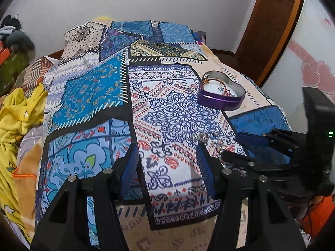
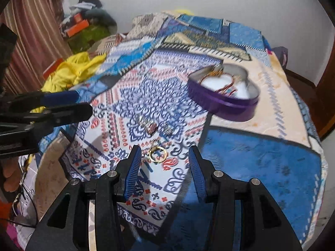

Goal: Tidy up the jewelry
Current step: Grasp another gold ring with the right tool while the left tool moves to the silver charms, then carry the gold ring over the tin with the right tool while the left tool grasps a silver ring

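Note:
A purple heart-shaped tin [image 1: 222, 99] [image 2: 224, 104] stands open on the patterned bedspread, with bangles and a chain on its white lining. Nearer, small silver and pink pieces [image 2: 151, 126] [image 1: 202, 137] lie loose on the cloth. A gold ring [image 2: 158, 154] [image 1: 223, 147] lies flat just ahead of my right gripper [image 2: 165, 149] [image 1: 238, 146], between its spread fingertips, and the pads do not touch it. My left gripper [image 1: 166, 148] [image 2: 83, 101] hovers open over bare cloth to the left of the loose pieces, with nothing between its fingers.
The patchwork bedspread [image 1: 94, 87] covers a bed that drops off at the near edge. Yellow cloth [image 1: 18, 113] is heaped at the left side. A brown door [image 1: 270, 27] and a white wall stand behind, with clutter [image 2: 88, 25] in the far left corner.

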Available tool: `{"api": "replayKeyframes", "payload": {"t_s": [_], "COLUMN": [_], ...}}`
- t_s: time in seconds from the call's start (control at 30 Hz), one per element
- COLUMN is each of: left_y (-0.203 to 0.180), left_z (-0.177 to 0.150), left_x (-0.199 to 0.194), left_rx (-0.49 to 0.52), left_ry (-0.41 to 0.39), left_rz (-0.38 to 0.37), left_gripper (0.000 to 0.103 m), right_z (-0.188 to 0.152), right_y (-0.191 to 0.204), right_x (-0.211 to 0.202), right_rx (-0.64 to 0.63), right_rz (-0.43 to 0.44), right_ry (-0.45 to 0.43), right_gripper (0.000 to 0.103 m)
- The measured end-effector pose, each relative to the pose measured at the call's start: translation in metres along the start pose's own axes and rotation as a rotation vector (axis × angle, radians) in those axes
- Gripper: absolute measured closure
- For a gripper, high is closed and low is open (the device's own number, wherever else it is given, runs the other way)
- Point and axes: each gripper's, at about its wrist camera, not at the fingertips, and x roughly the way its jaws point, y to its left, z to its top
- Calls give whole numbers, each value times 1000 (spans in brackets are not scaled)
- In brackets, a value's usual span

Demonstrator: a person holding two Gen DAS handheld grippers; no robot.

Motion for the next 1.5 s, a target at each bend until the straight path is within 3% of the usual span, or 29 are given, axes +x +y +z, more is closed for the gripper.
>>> {"api": "replayKeyframes", "payload": {"t_s": [0.1, 0.27, 0.63, 0.9, 1.47, 1.5], "left_y": [-3, -6, -28, -48, -59, -58], "left_z": [-4, -4, 6, 12, 13, 14], "left_x": [0, 5, 29, 50, 68, 68], "left_rx": [17, 33, 68, 123, 161, 156], "left_ry": [0, 1, 28, 50, 47, 46], "left_rz": [-2, -6, -56, -45, 15, 12], "left_gripper": [47, 47, 49, 71, 76, 80], "right_z": [0, -2, 0, 2, 0, 0], "right_y": [7, 9, -17, -42, -45, -45], "right_x": [4, 5, -20, -37, -46, -47], "right_rx": [-46, -78, 18, 87, 106, 106], "right_rz": [-38, -31, -31, -64, -53, -53], "right_ry": [-6, -1, -72, -114, -139, -141], "right_gripper": [60, 86, 86, 86, 86, 86]}}
